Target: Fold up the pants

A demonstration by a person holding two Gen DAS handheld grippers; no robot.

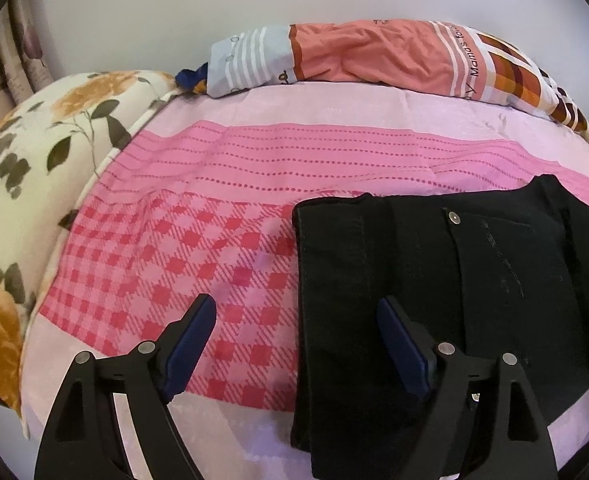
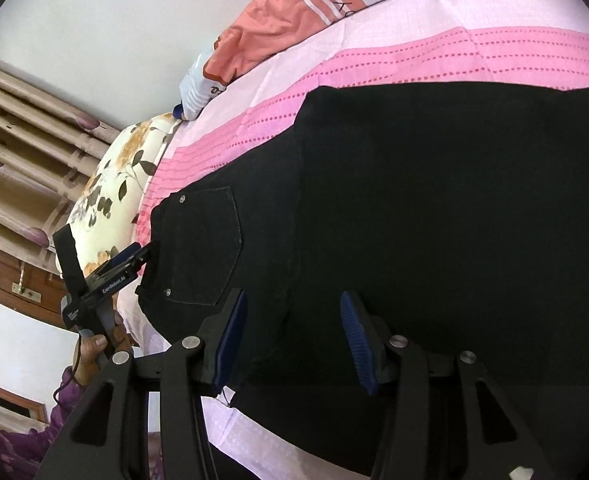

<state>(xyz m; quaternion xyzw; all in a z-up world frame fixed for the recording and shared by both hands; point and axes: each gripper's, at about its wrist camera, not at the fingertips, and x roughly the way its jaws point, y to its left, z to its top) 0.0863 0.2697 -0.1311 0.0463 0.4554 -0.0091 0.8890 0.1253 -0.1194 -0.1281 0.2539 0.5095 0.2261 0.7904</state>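
In the left wrist view, the left claw [image 1: 296,320] stands wide open with nothing between its pads, above the left edge of the black pants [image 1: 454,280], which lie folded at lower right on the pink checked bedsheet [image 1: 174,248]. A floral pillow [image 1: 26,168] fills the left side; a rolled blanket [image 1: 374,56] lies along the top.

In the right wrist view, the right claw [image 2: 294,330] hovers half open over the pants [image 2: 434,208], gripping nothing. At lower left, a hand [image 2: 94,350] holds the left claw [image 2: 140,254] at the waistband.
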